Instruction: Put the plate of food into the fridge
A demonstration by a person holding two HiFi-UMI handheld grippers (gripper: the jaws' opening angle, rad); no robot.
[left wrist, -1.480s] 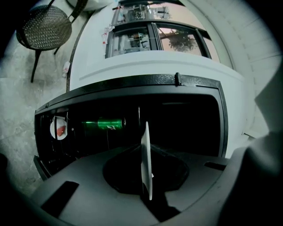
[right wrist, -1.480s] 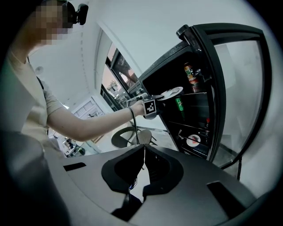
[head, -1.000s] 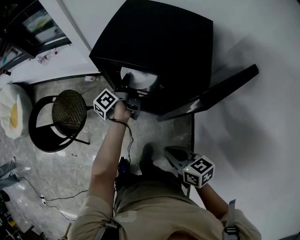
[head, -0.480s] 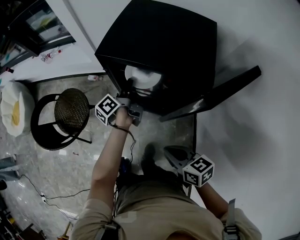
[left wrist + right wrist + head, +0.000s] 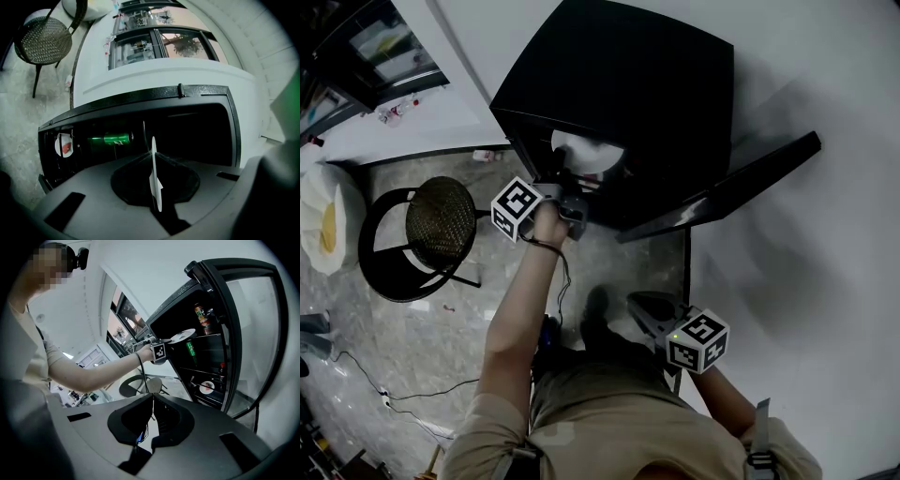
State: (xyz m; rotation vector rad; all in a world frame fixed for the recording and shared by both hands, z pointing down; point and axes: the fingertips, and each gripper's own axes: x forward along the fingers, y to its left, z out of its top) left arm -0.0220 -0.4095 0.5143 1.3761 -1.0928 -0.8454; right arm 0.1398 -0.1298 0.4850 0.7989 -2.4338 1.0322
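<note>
L gripper (image 5: pixel 153 190) clamped on rim of white plate (image 5: pixel 584 152), plate at open fridge (image 5: pixel 628 75) mouth. Prob ceramic: stiff, slick, breakable, heavy past my grip, so keep level. R gripper (image 5: pixel 151 404) jaws together, empty.

No text, brand or number legible in any view, green can (image 5: pixel 110 139) in fridge (image 5: pixel 140 99) bears a white mark too small to read, bottle (image 5: pixel 202 318) label blurred.
</note>
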